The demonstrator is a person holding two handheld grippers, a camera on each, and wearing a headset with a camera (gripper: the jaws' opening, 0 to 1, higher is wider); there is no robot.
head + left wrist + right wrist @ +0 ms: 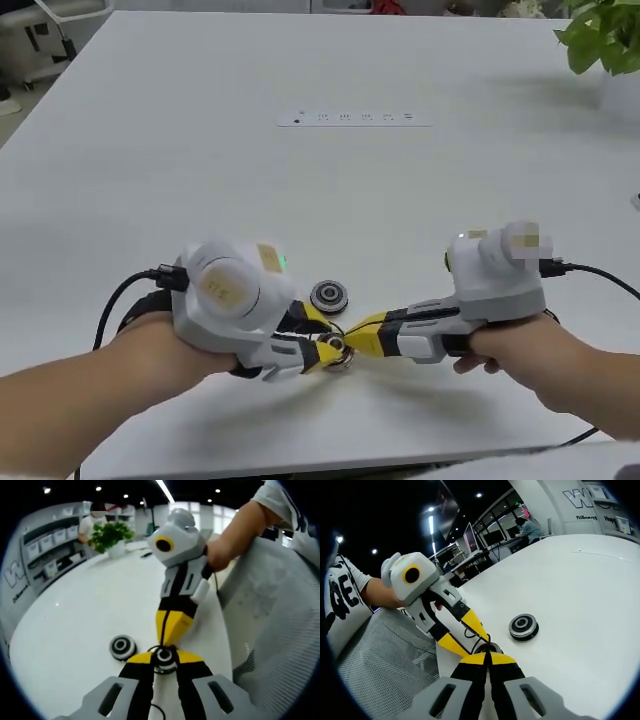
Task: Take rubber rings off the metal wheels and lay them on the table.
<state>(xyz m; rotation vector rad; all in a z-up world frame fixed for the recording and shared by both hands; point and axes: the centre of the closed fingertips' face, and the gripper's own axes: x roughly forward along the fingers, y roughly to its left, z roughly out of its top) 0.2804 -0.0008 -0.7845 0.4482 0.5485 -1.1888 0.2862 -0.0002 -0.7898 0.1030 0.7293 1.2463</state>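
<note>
On the far wall (572,497), in the right gripper view, stand large dark letters that begin with "W" (the rest is cut off), and under them the small word "Diligent". The person's white shirt (342,592) bears big black letters, only partly readable.

The left gripper (165,656) clamps a metal wheel (165,662); the right gripper (169,639) meets it from 12 o'clock; a second wheel (123,647) lies at 10 o'clock.
</note>
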